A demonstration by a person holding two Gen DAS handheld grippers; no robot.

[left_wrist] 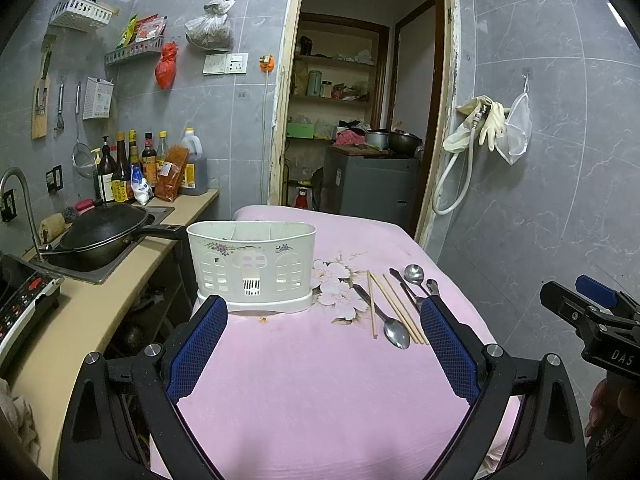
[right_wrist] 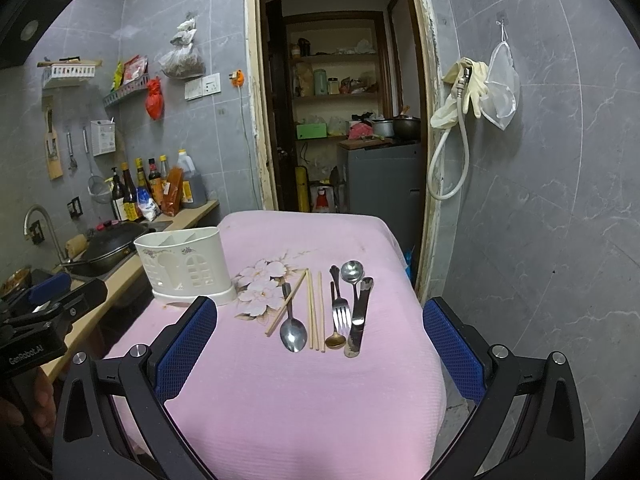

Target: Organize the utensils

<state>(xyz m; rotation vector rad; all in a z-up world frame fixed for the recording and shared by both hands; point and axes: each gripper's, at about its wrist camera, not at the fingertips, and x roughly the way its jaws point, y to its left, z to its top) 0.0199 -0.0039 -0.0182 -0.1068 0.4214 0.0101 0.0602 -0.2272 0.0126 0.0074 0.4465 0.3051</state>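
A white plastic utensil holder (left_wrist: 251, 268) (right_wrist: 184, 272) stands empty at the far left of the pink-clothed table (left_wrist: 320, 400) (right_wrist: 304, 400). To its right the utensils lie in a row: a steel spoon (right_wrist: 293, 328) (left_wrist: 394, 328), wooden chopsticks (right_wrist: 314, 312) (left_wrist: 400, 308), a fork (right_wrist: 340, 308), a small gold spoon (right_wrist: 336, 340), a table knife (right_wrist: 358, 320) and a round soup spoon (right_wrist: 352, 274) (left_wrist: 414, 274). My left gripper (left_wrist: 323, 306) is open and empty, facing the holder. My right gripper (right_wrist: 320, 305) is open and empty, just short of the utensil row.
A counter (left_wrist: 120, 280) runs along the table's left side, carrying a black wok (left_wrist: 104, 232) in the sink, bottles (left_wrist: 132, 168) and an induction cooker (left_wrist: 24, 304). A doorway (left_wrist: 360, 120) opens behind the table. A tiled wall with a hose (left_wrist: 456, 176) stands to the right.
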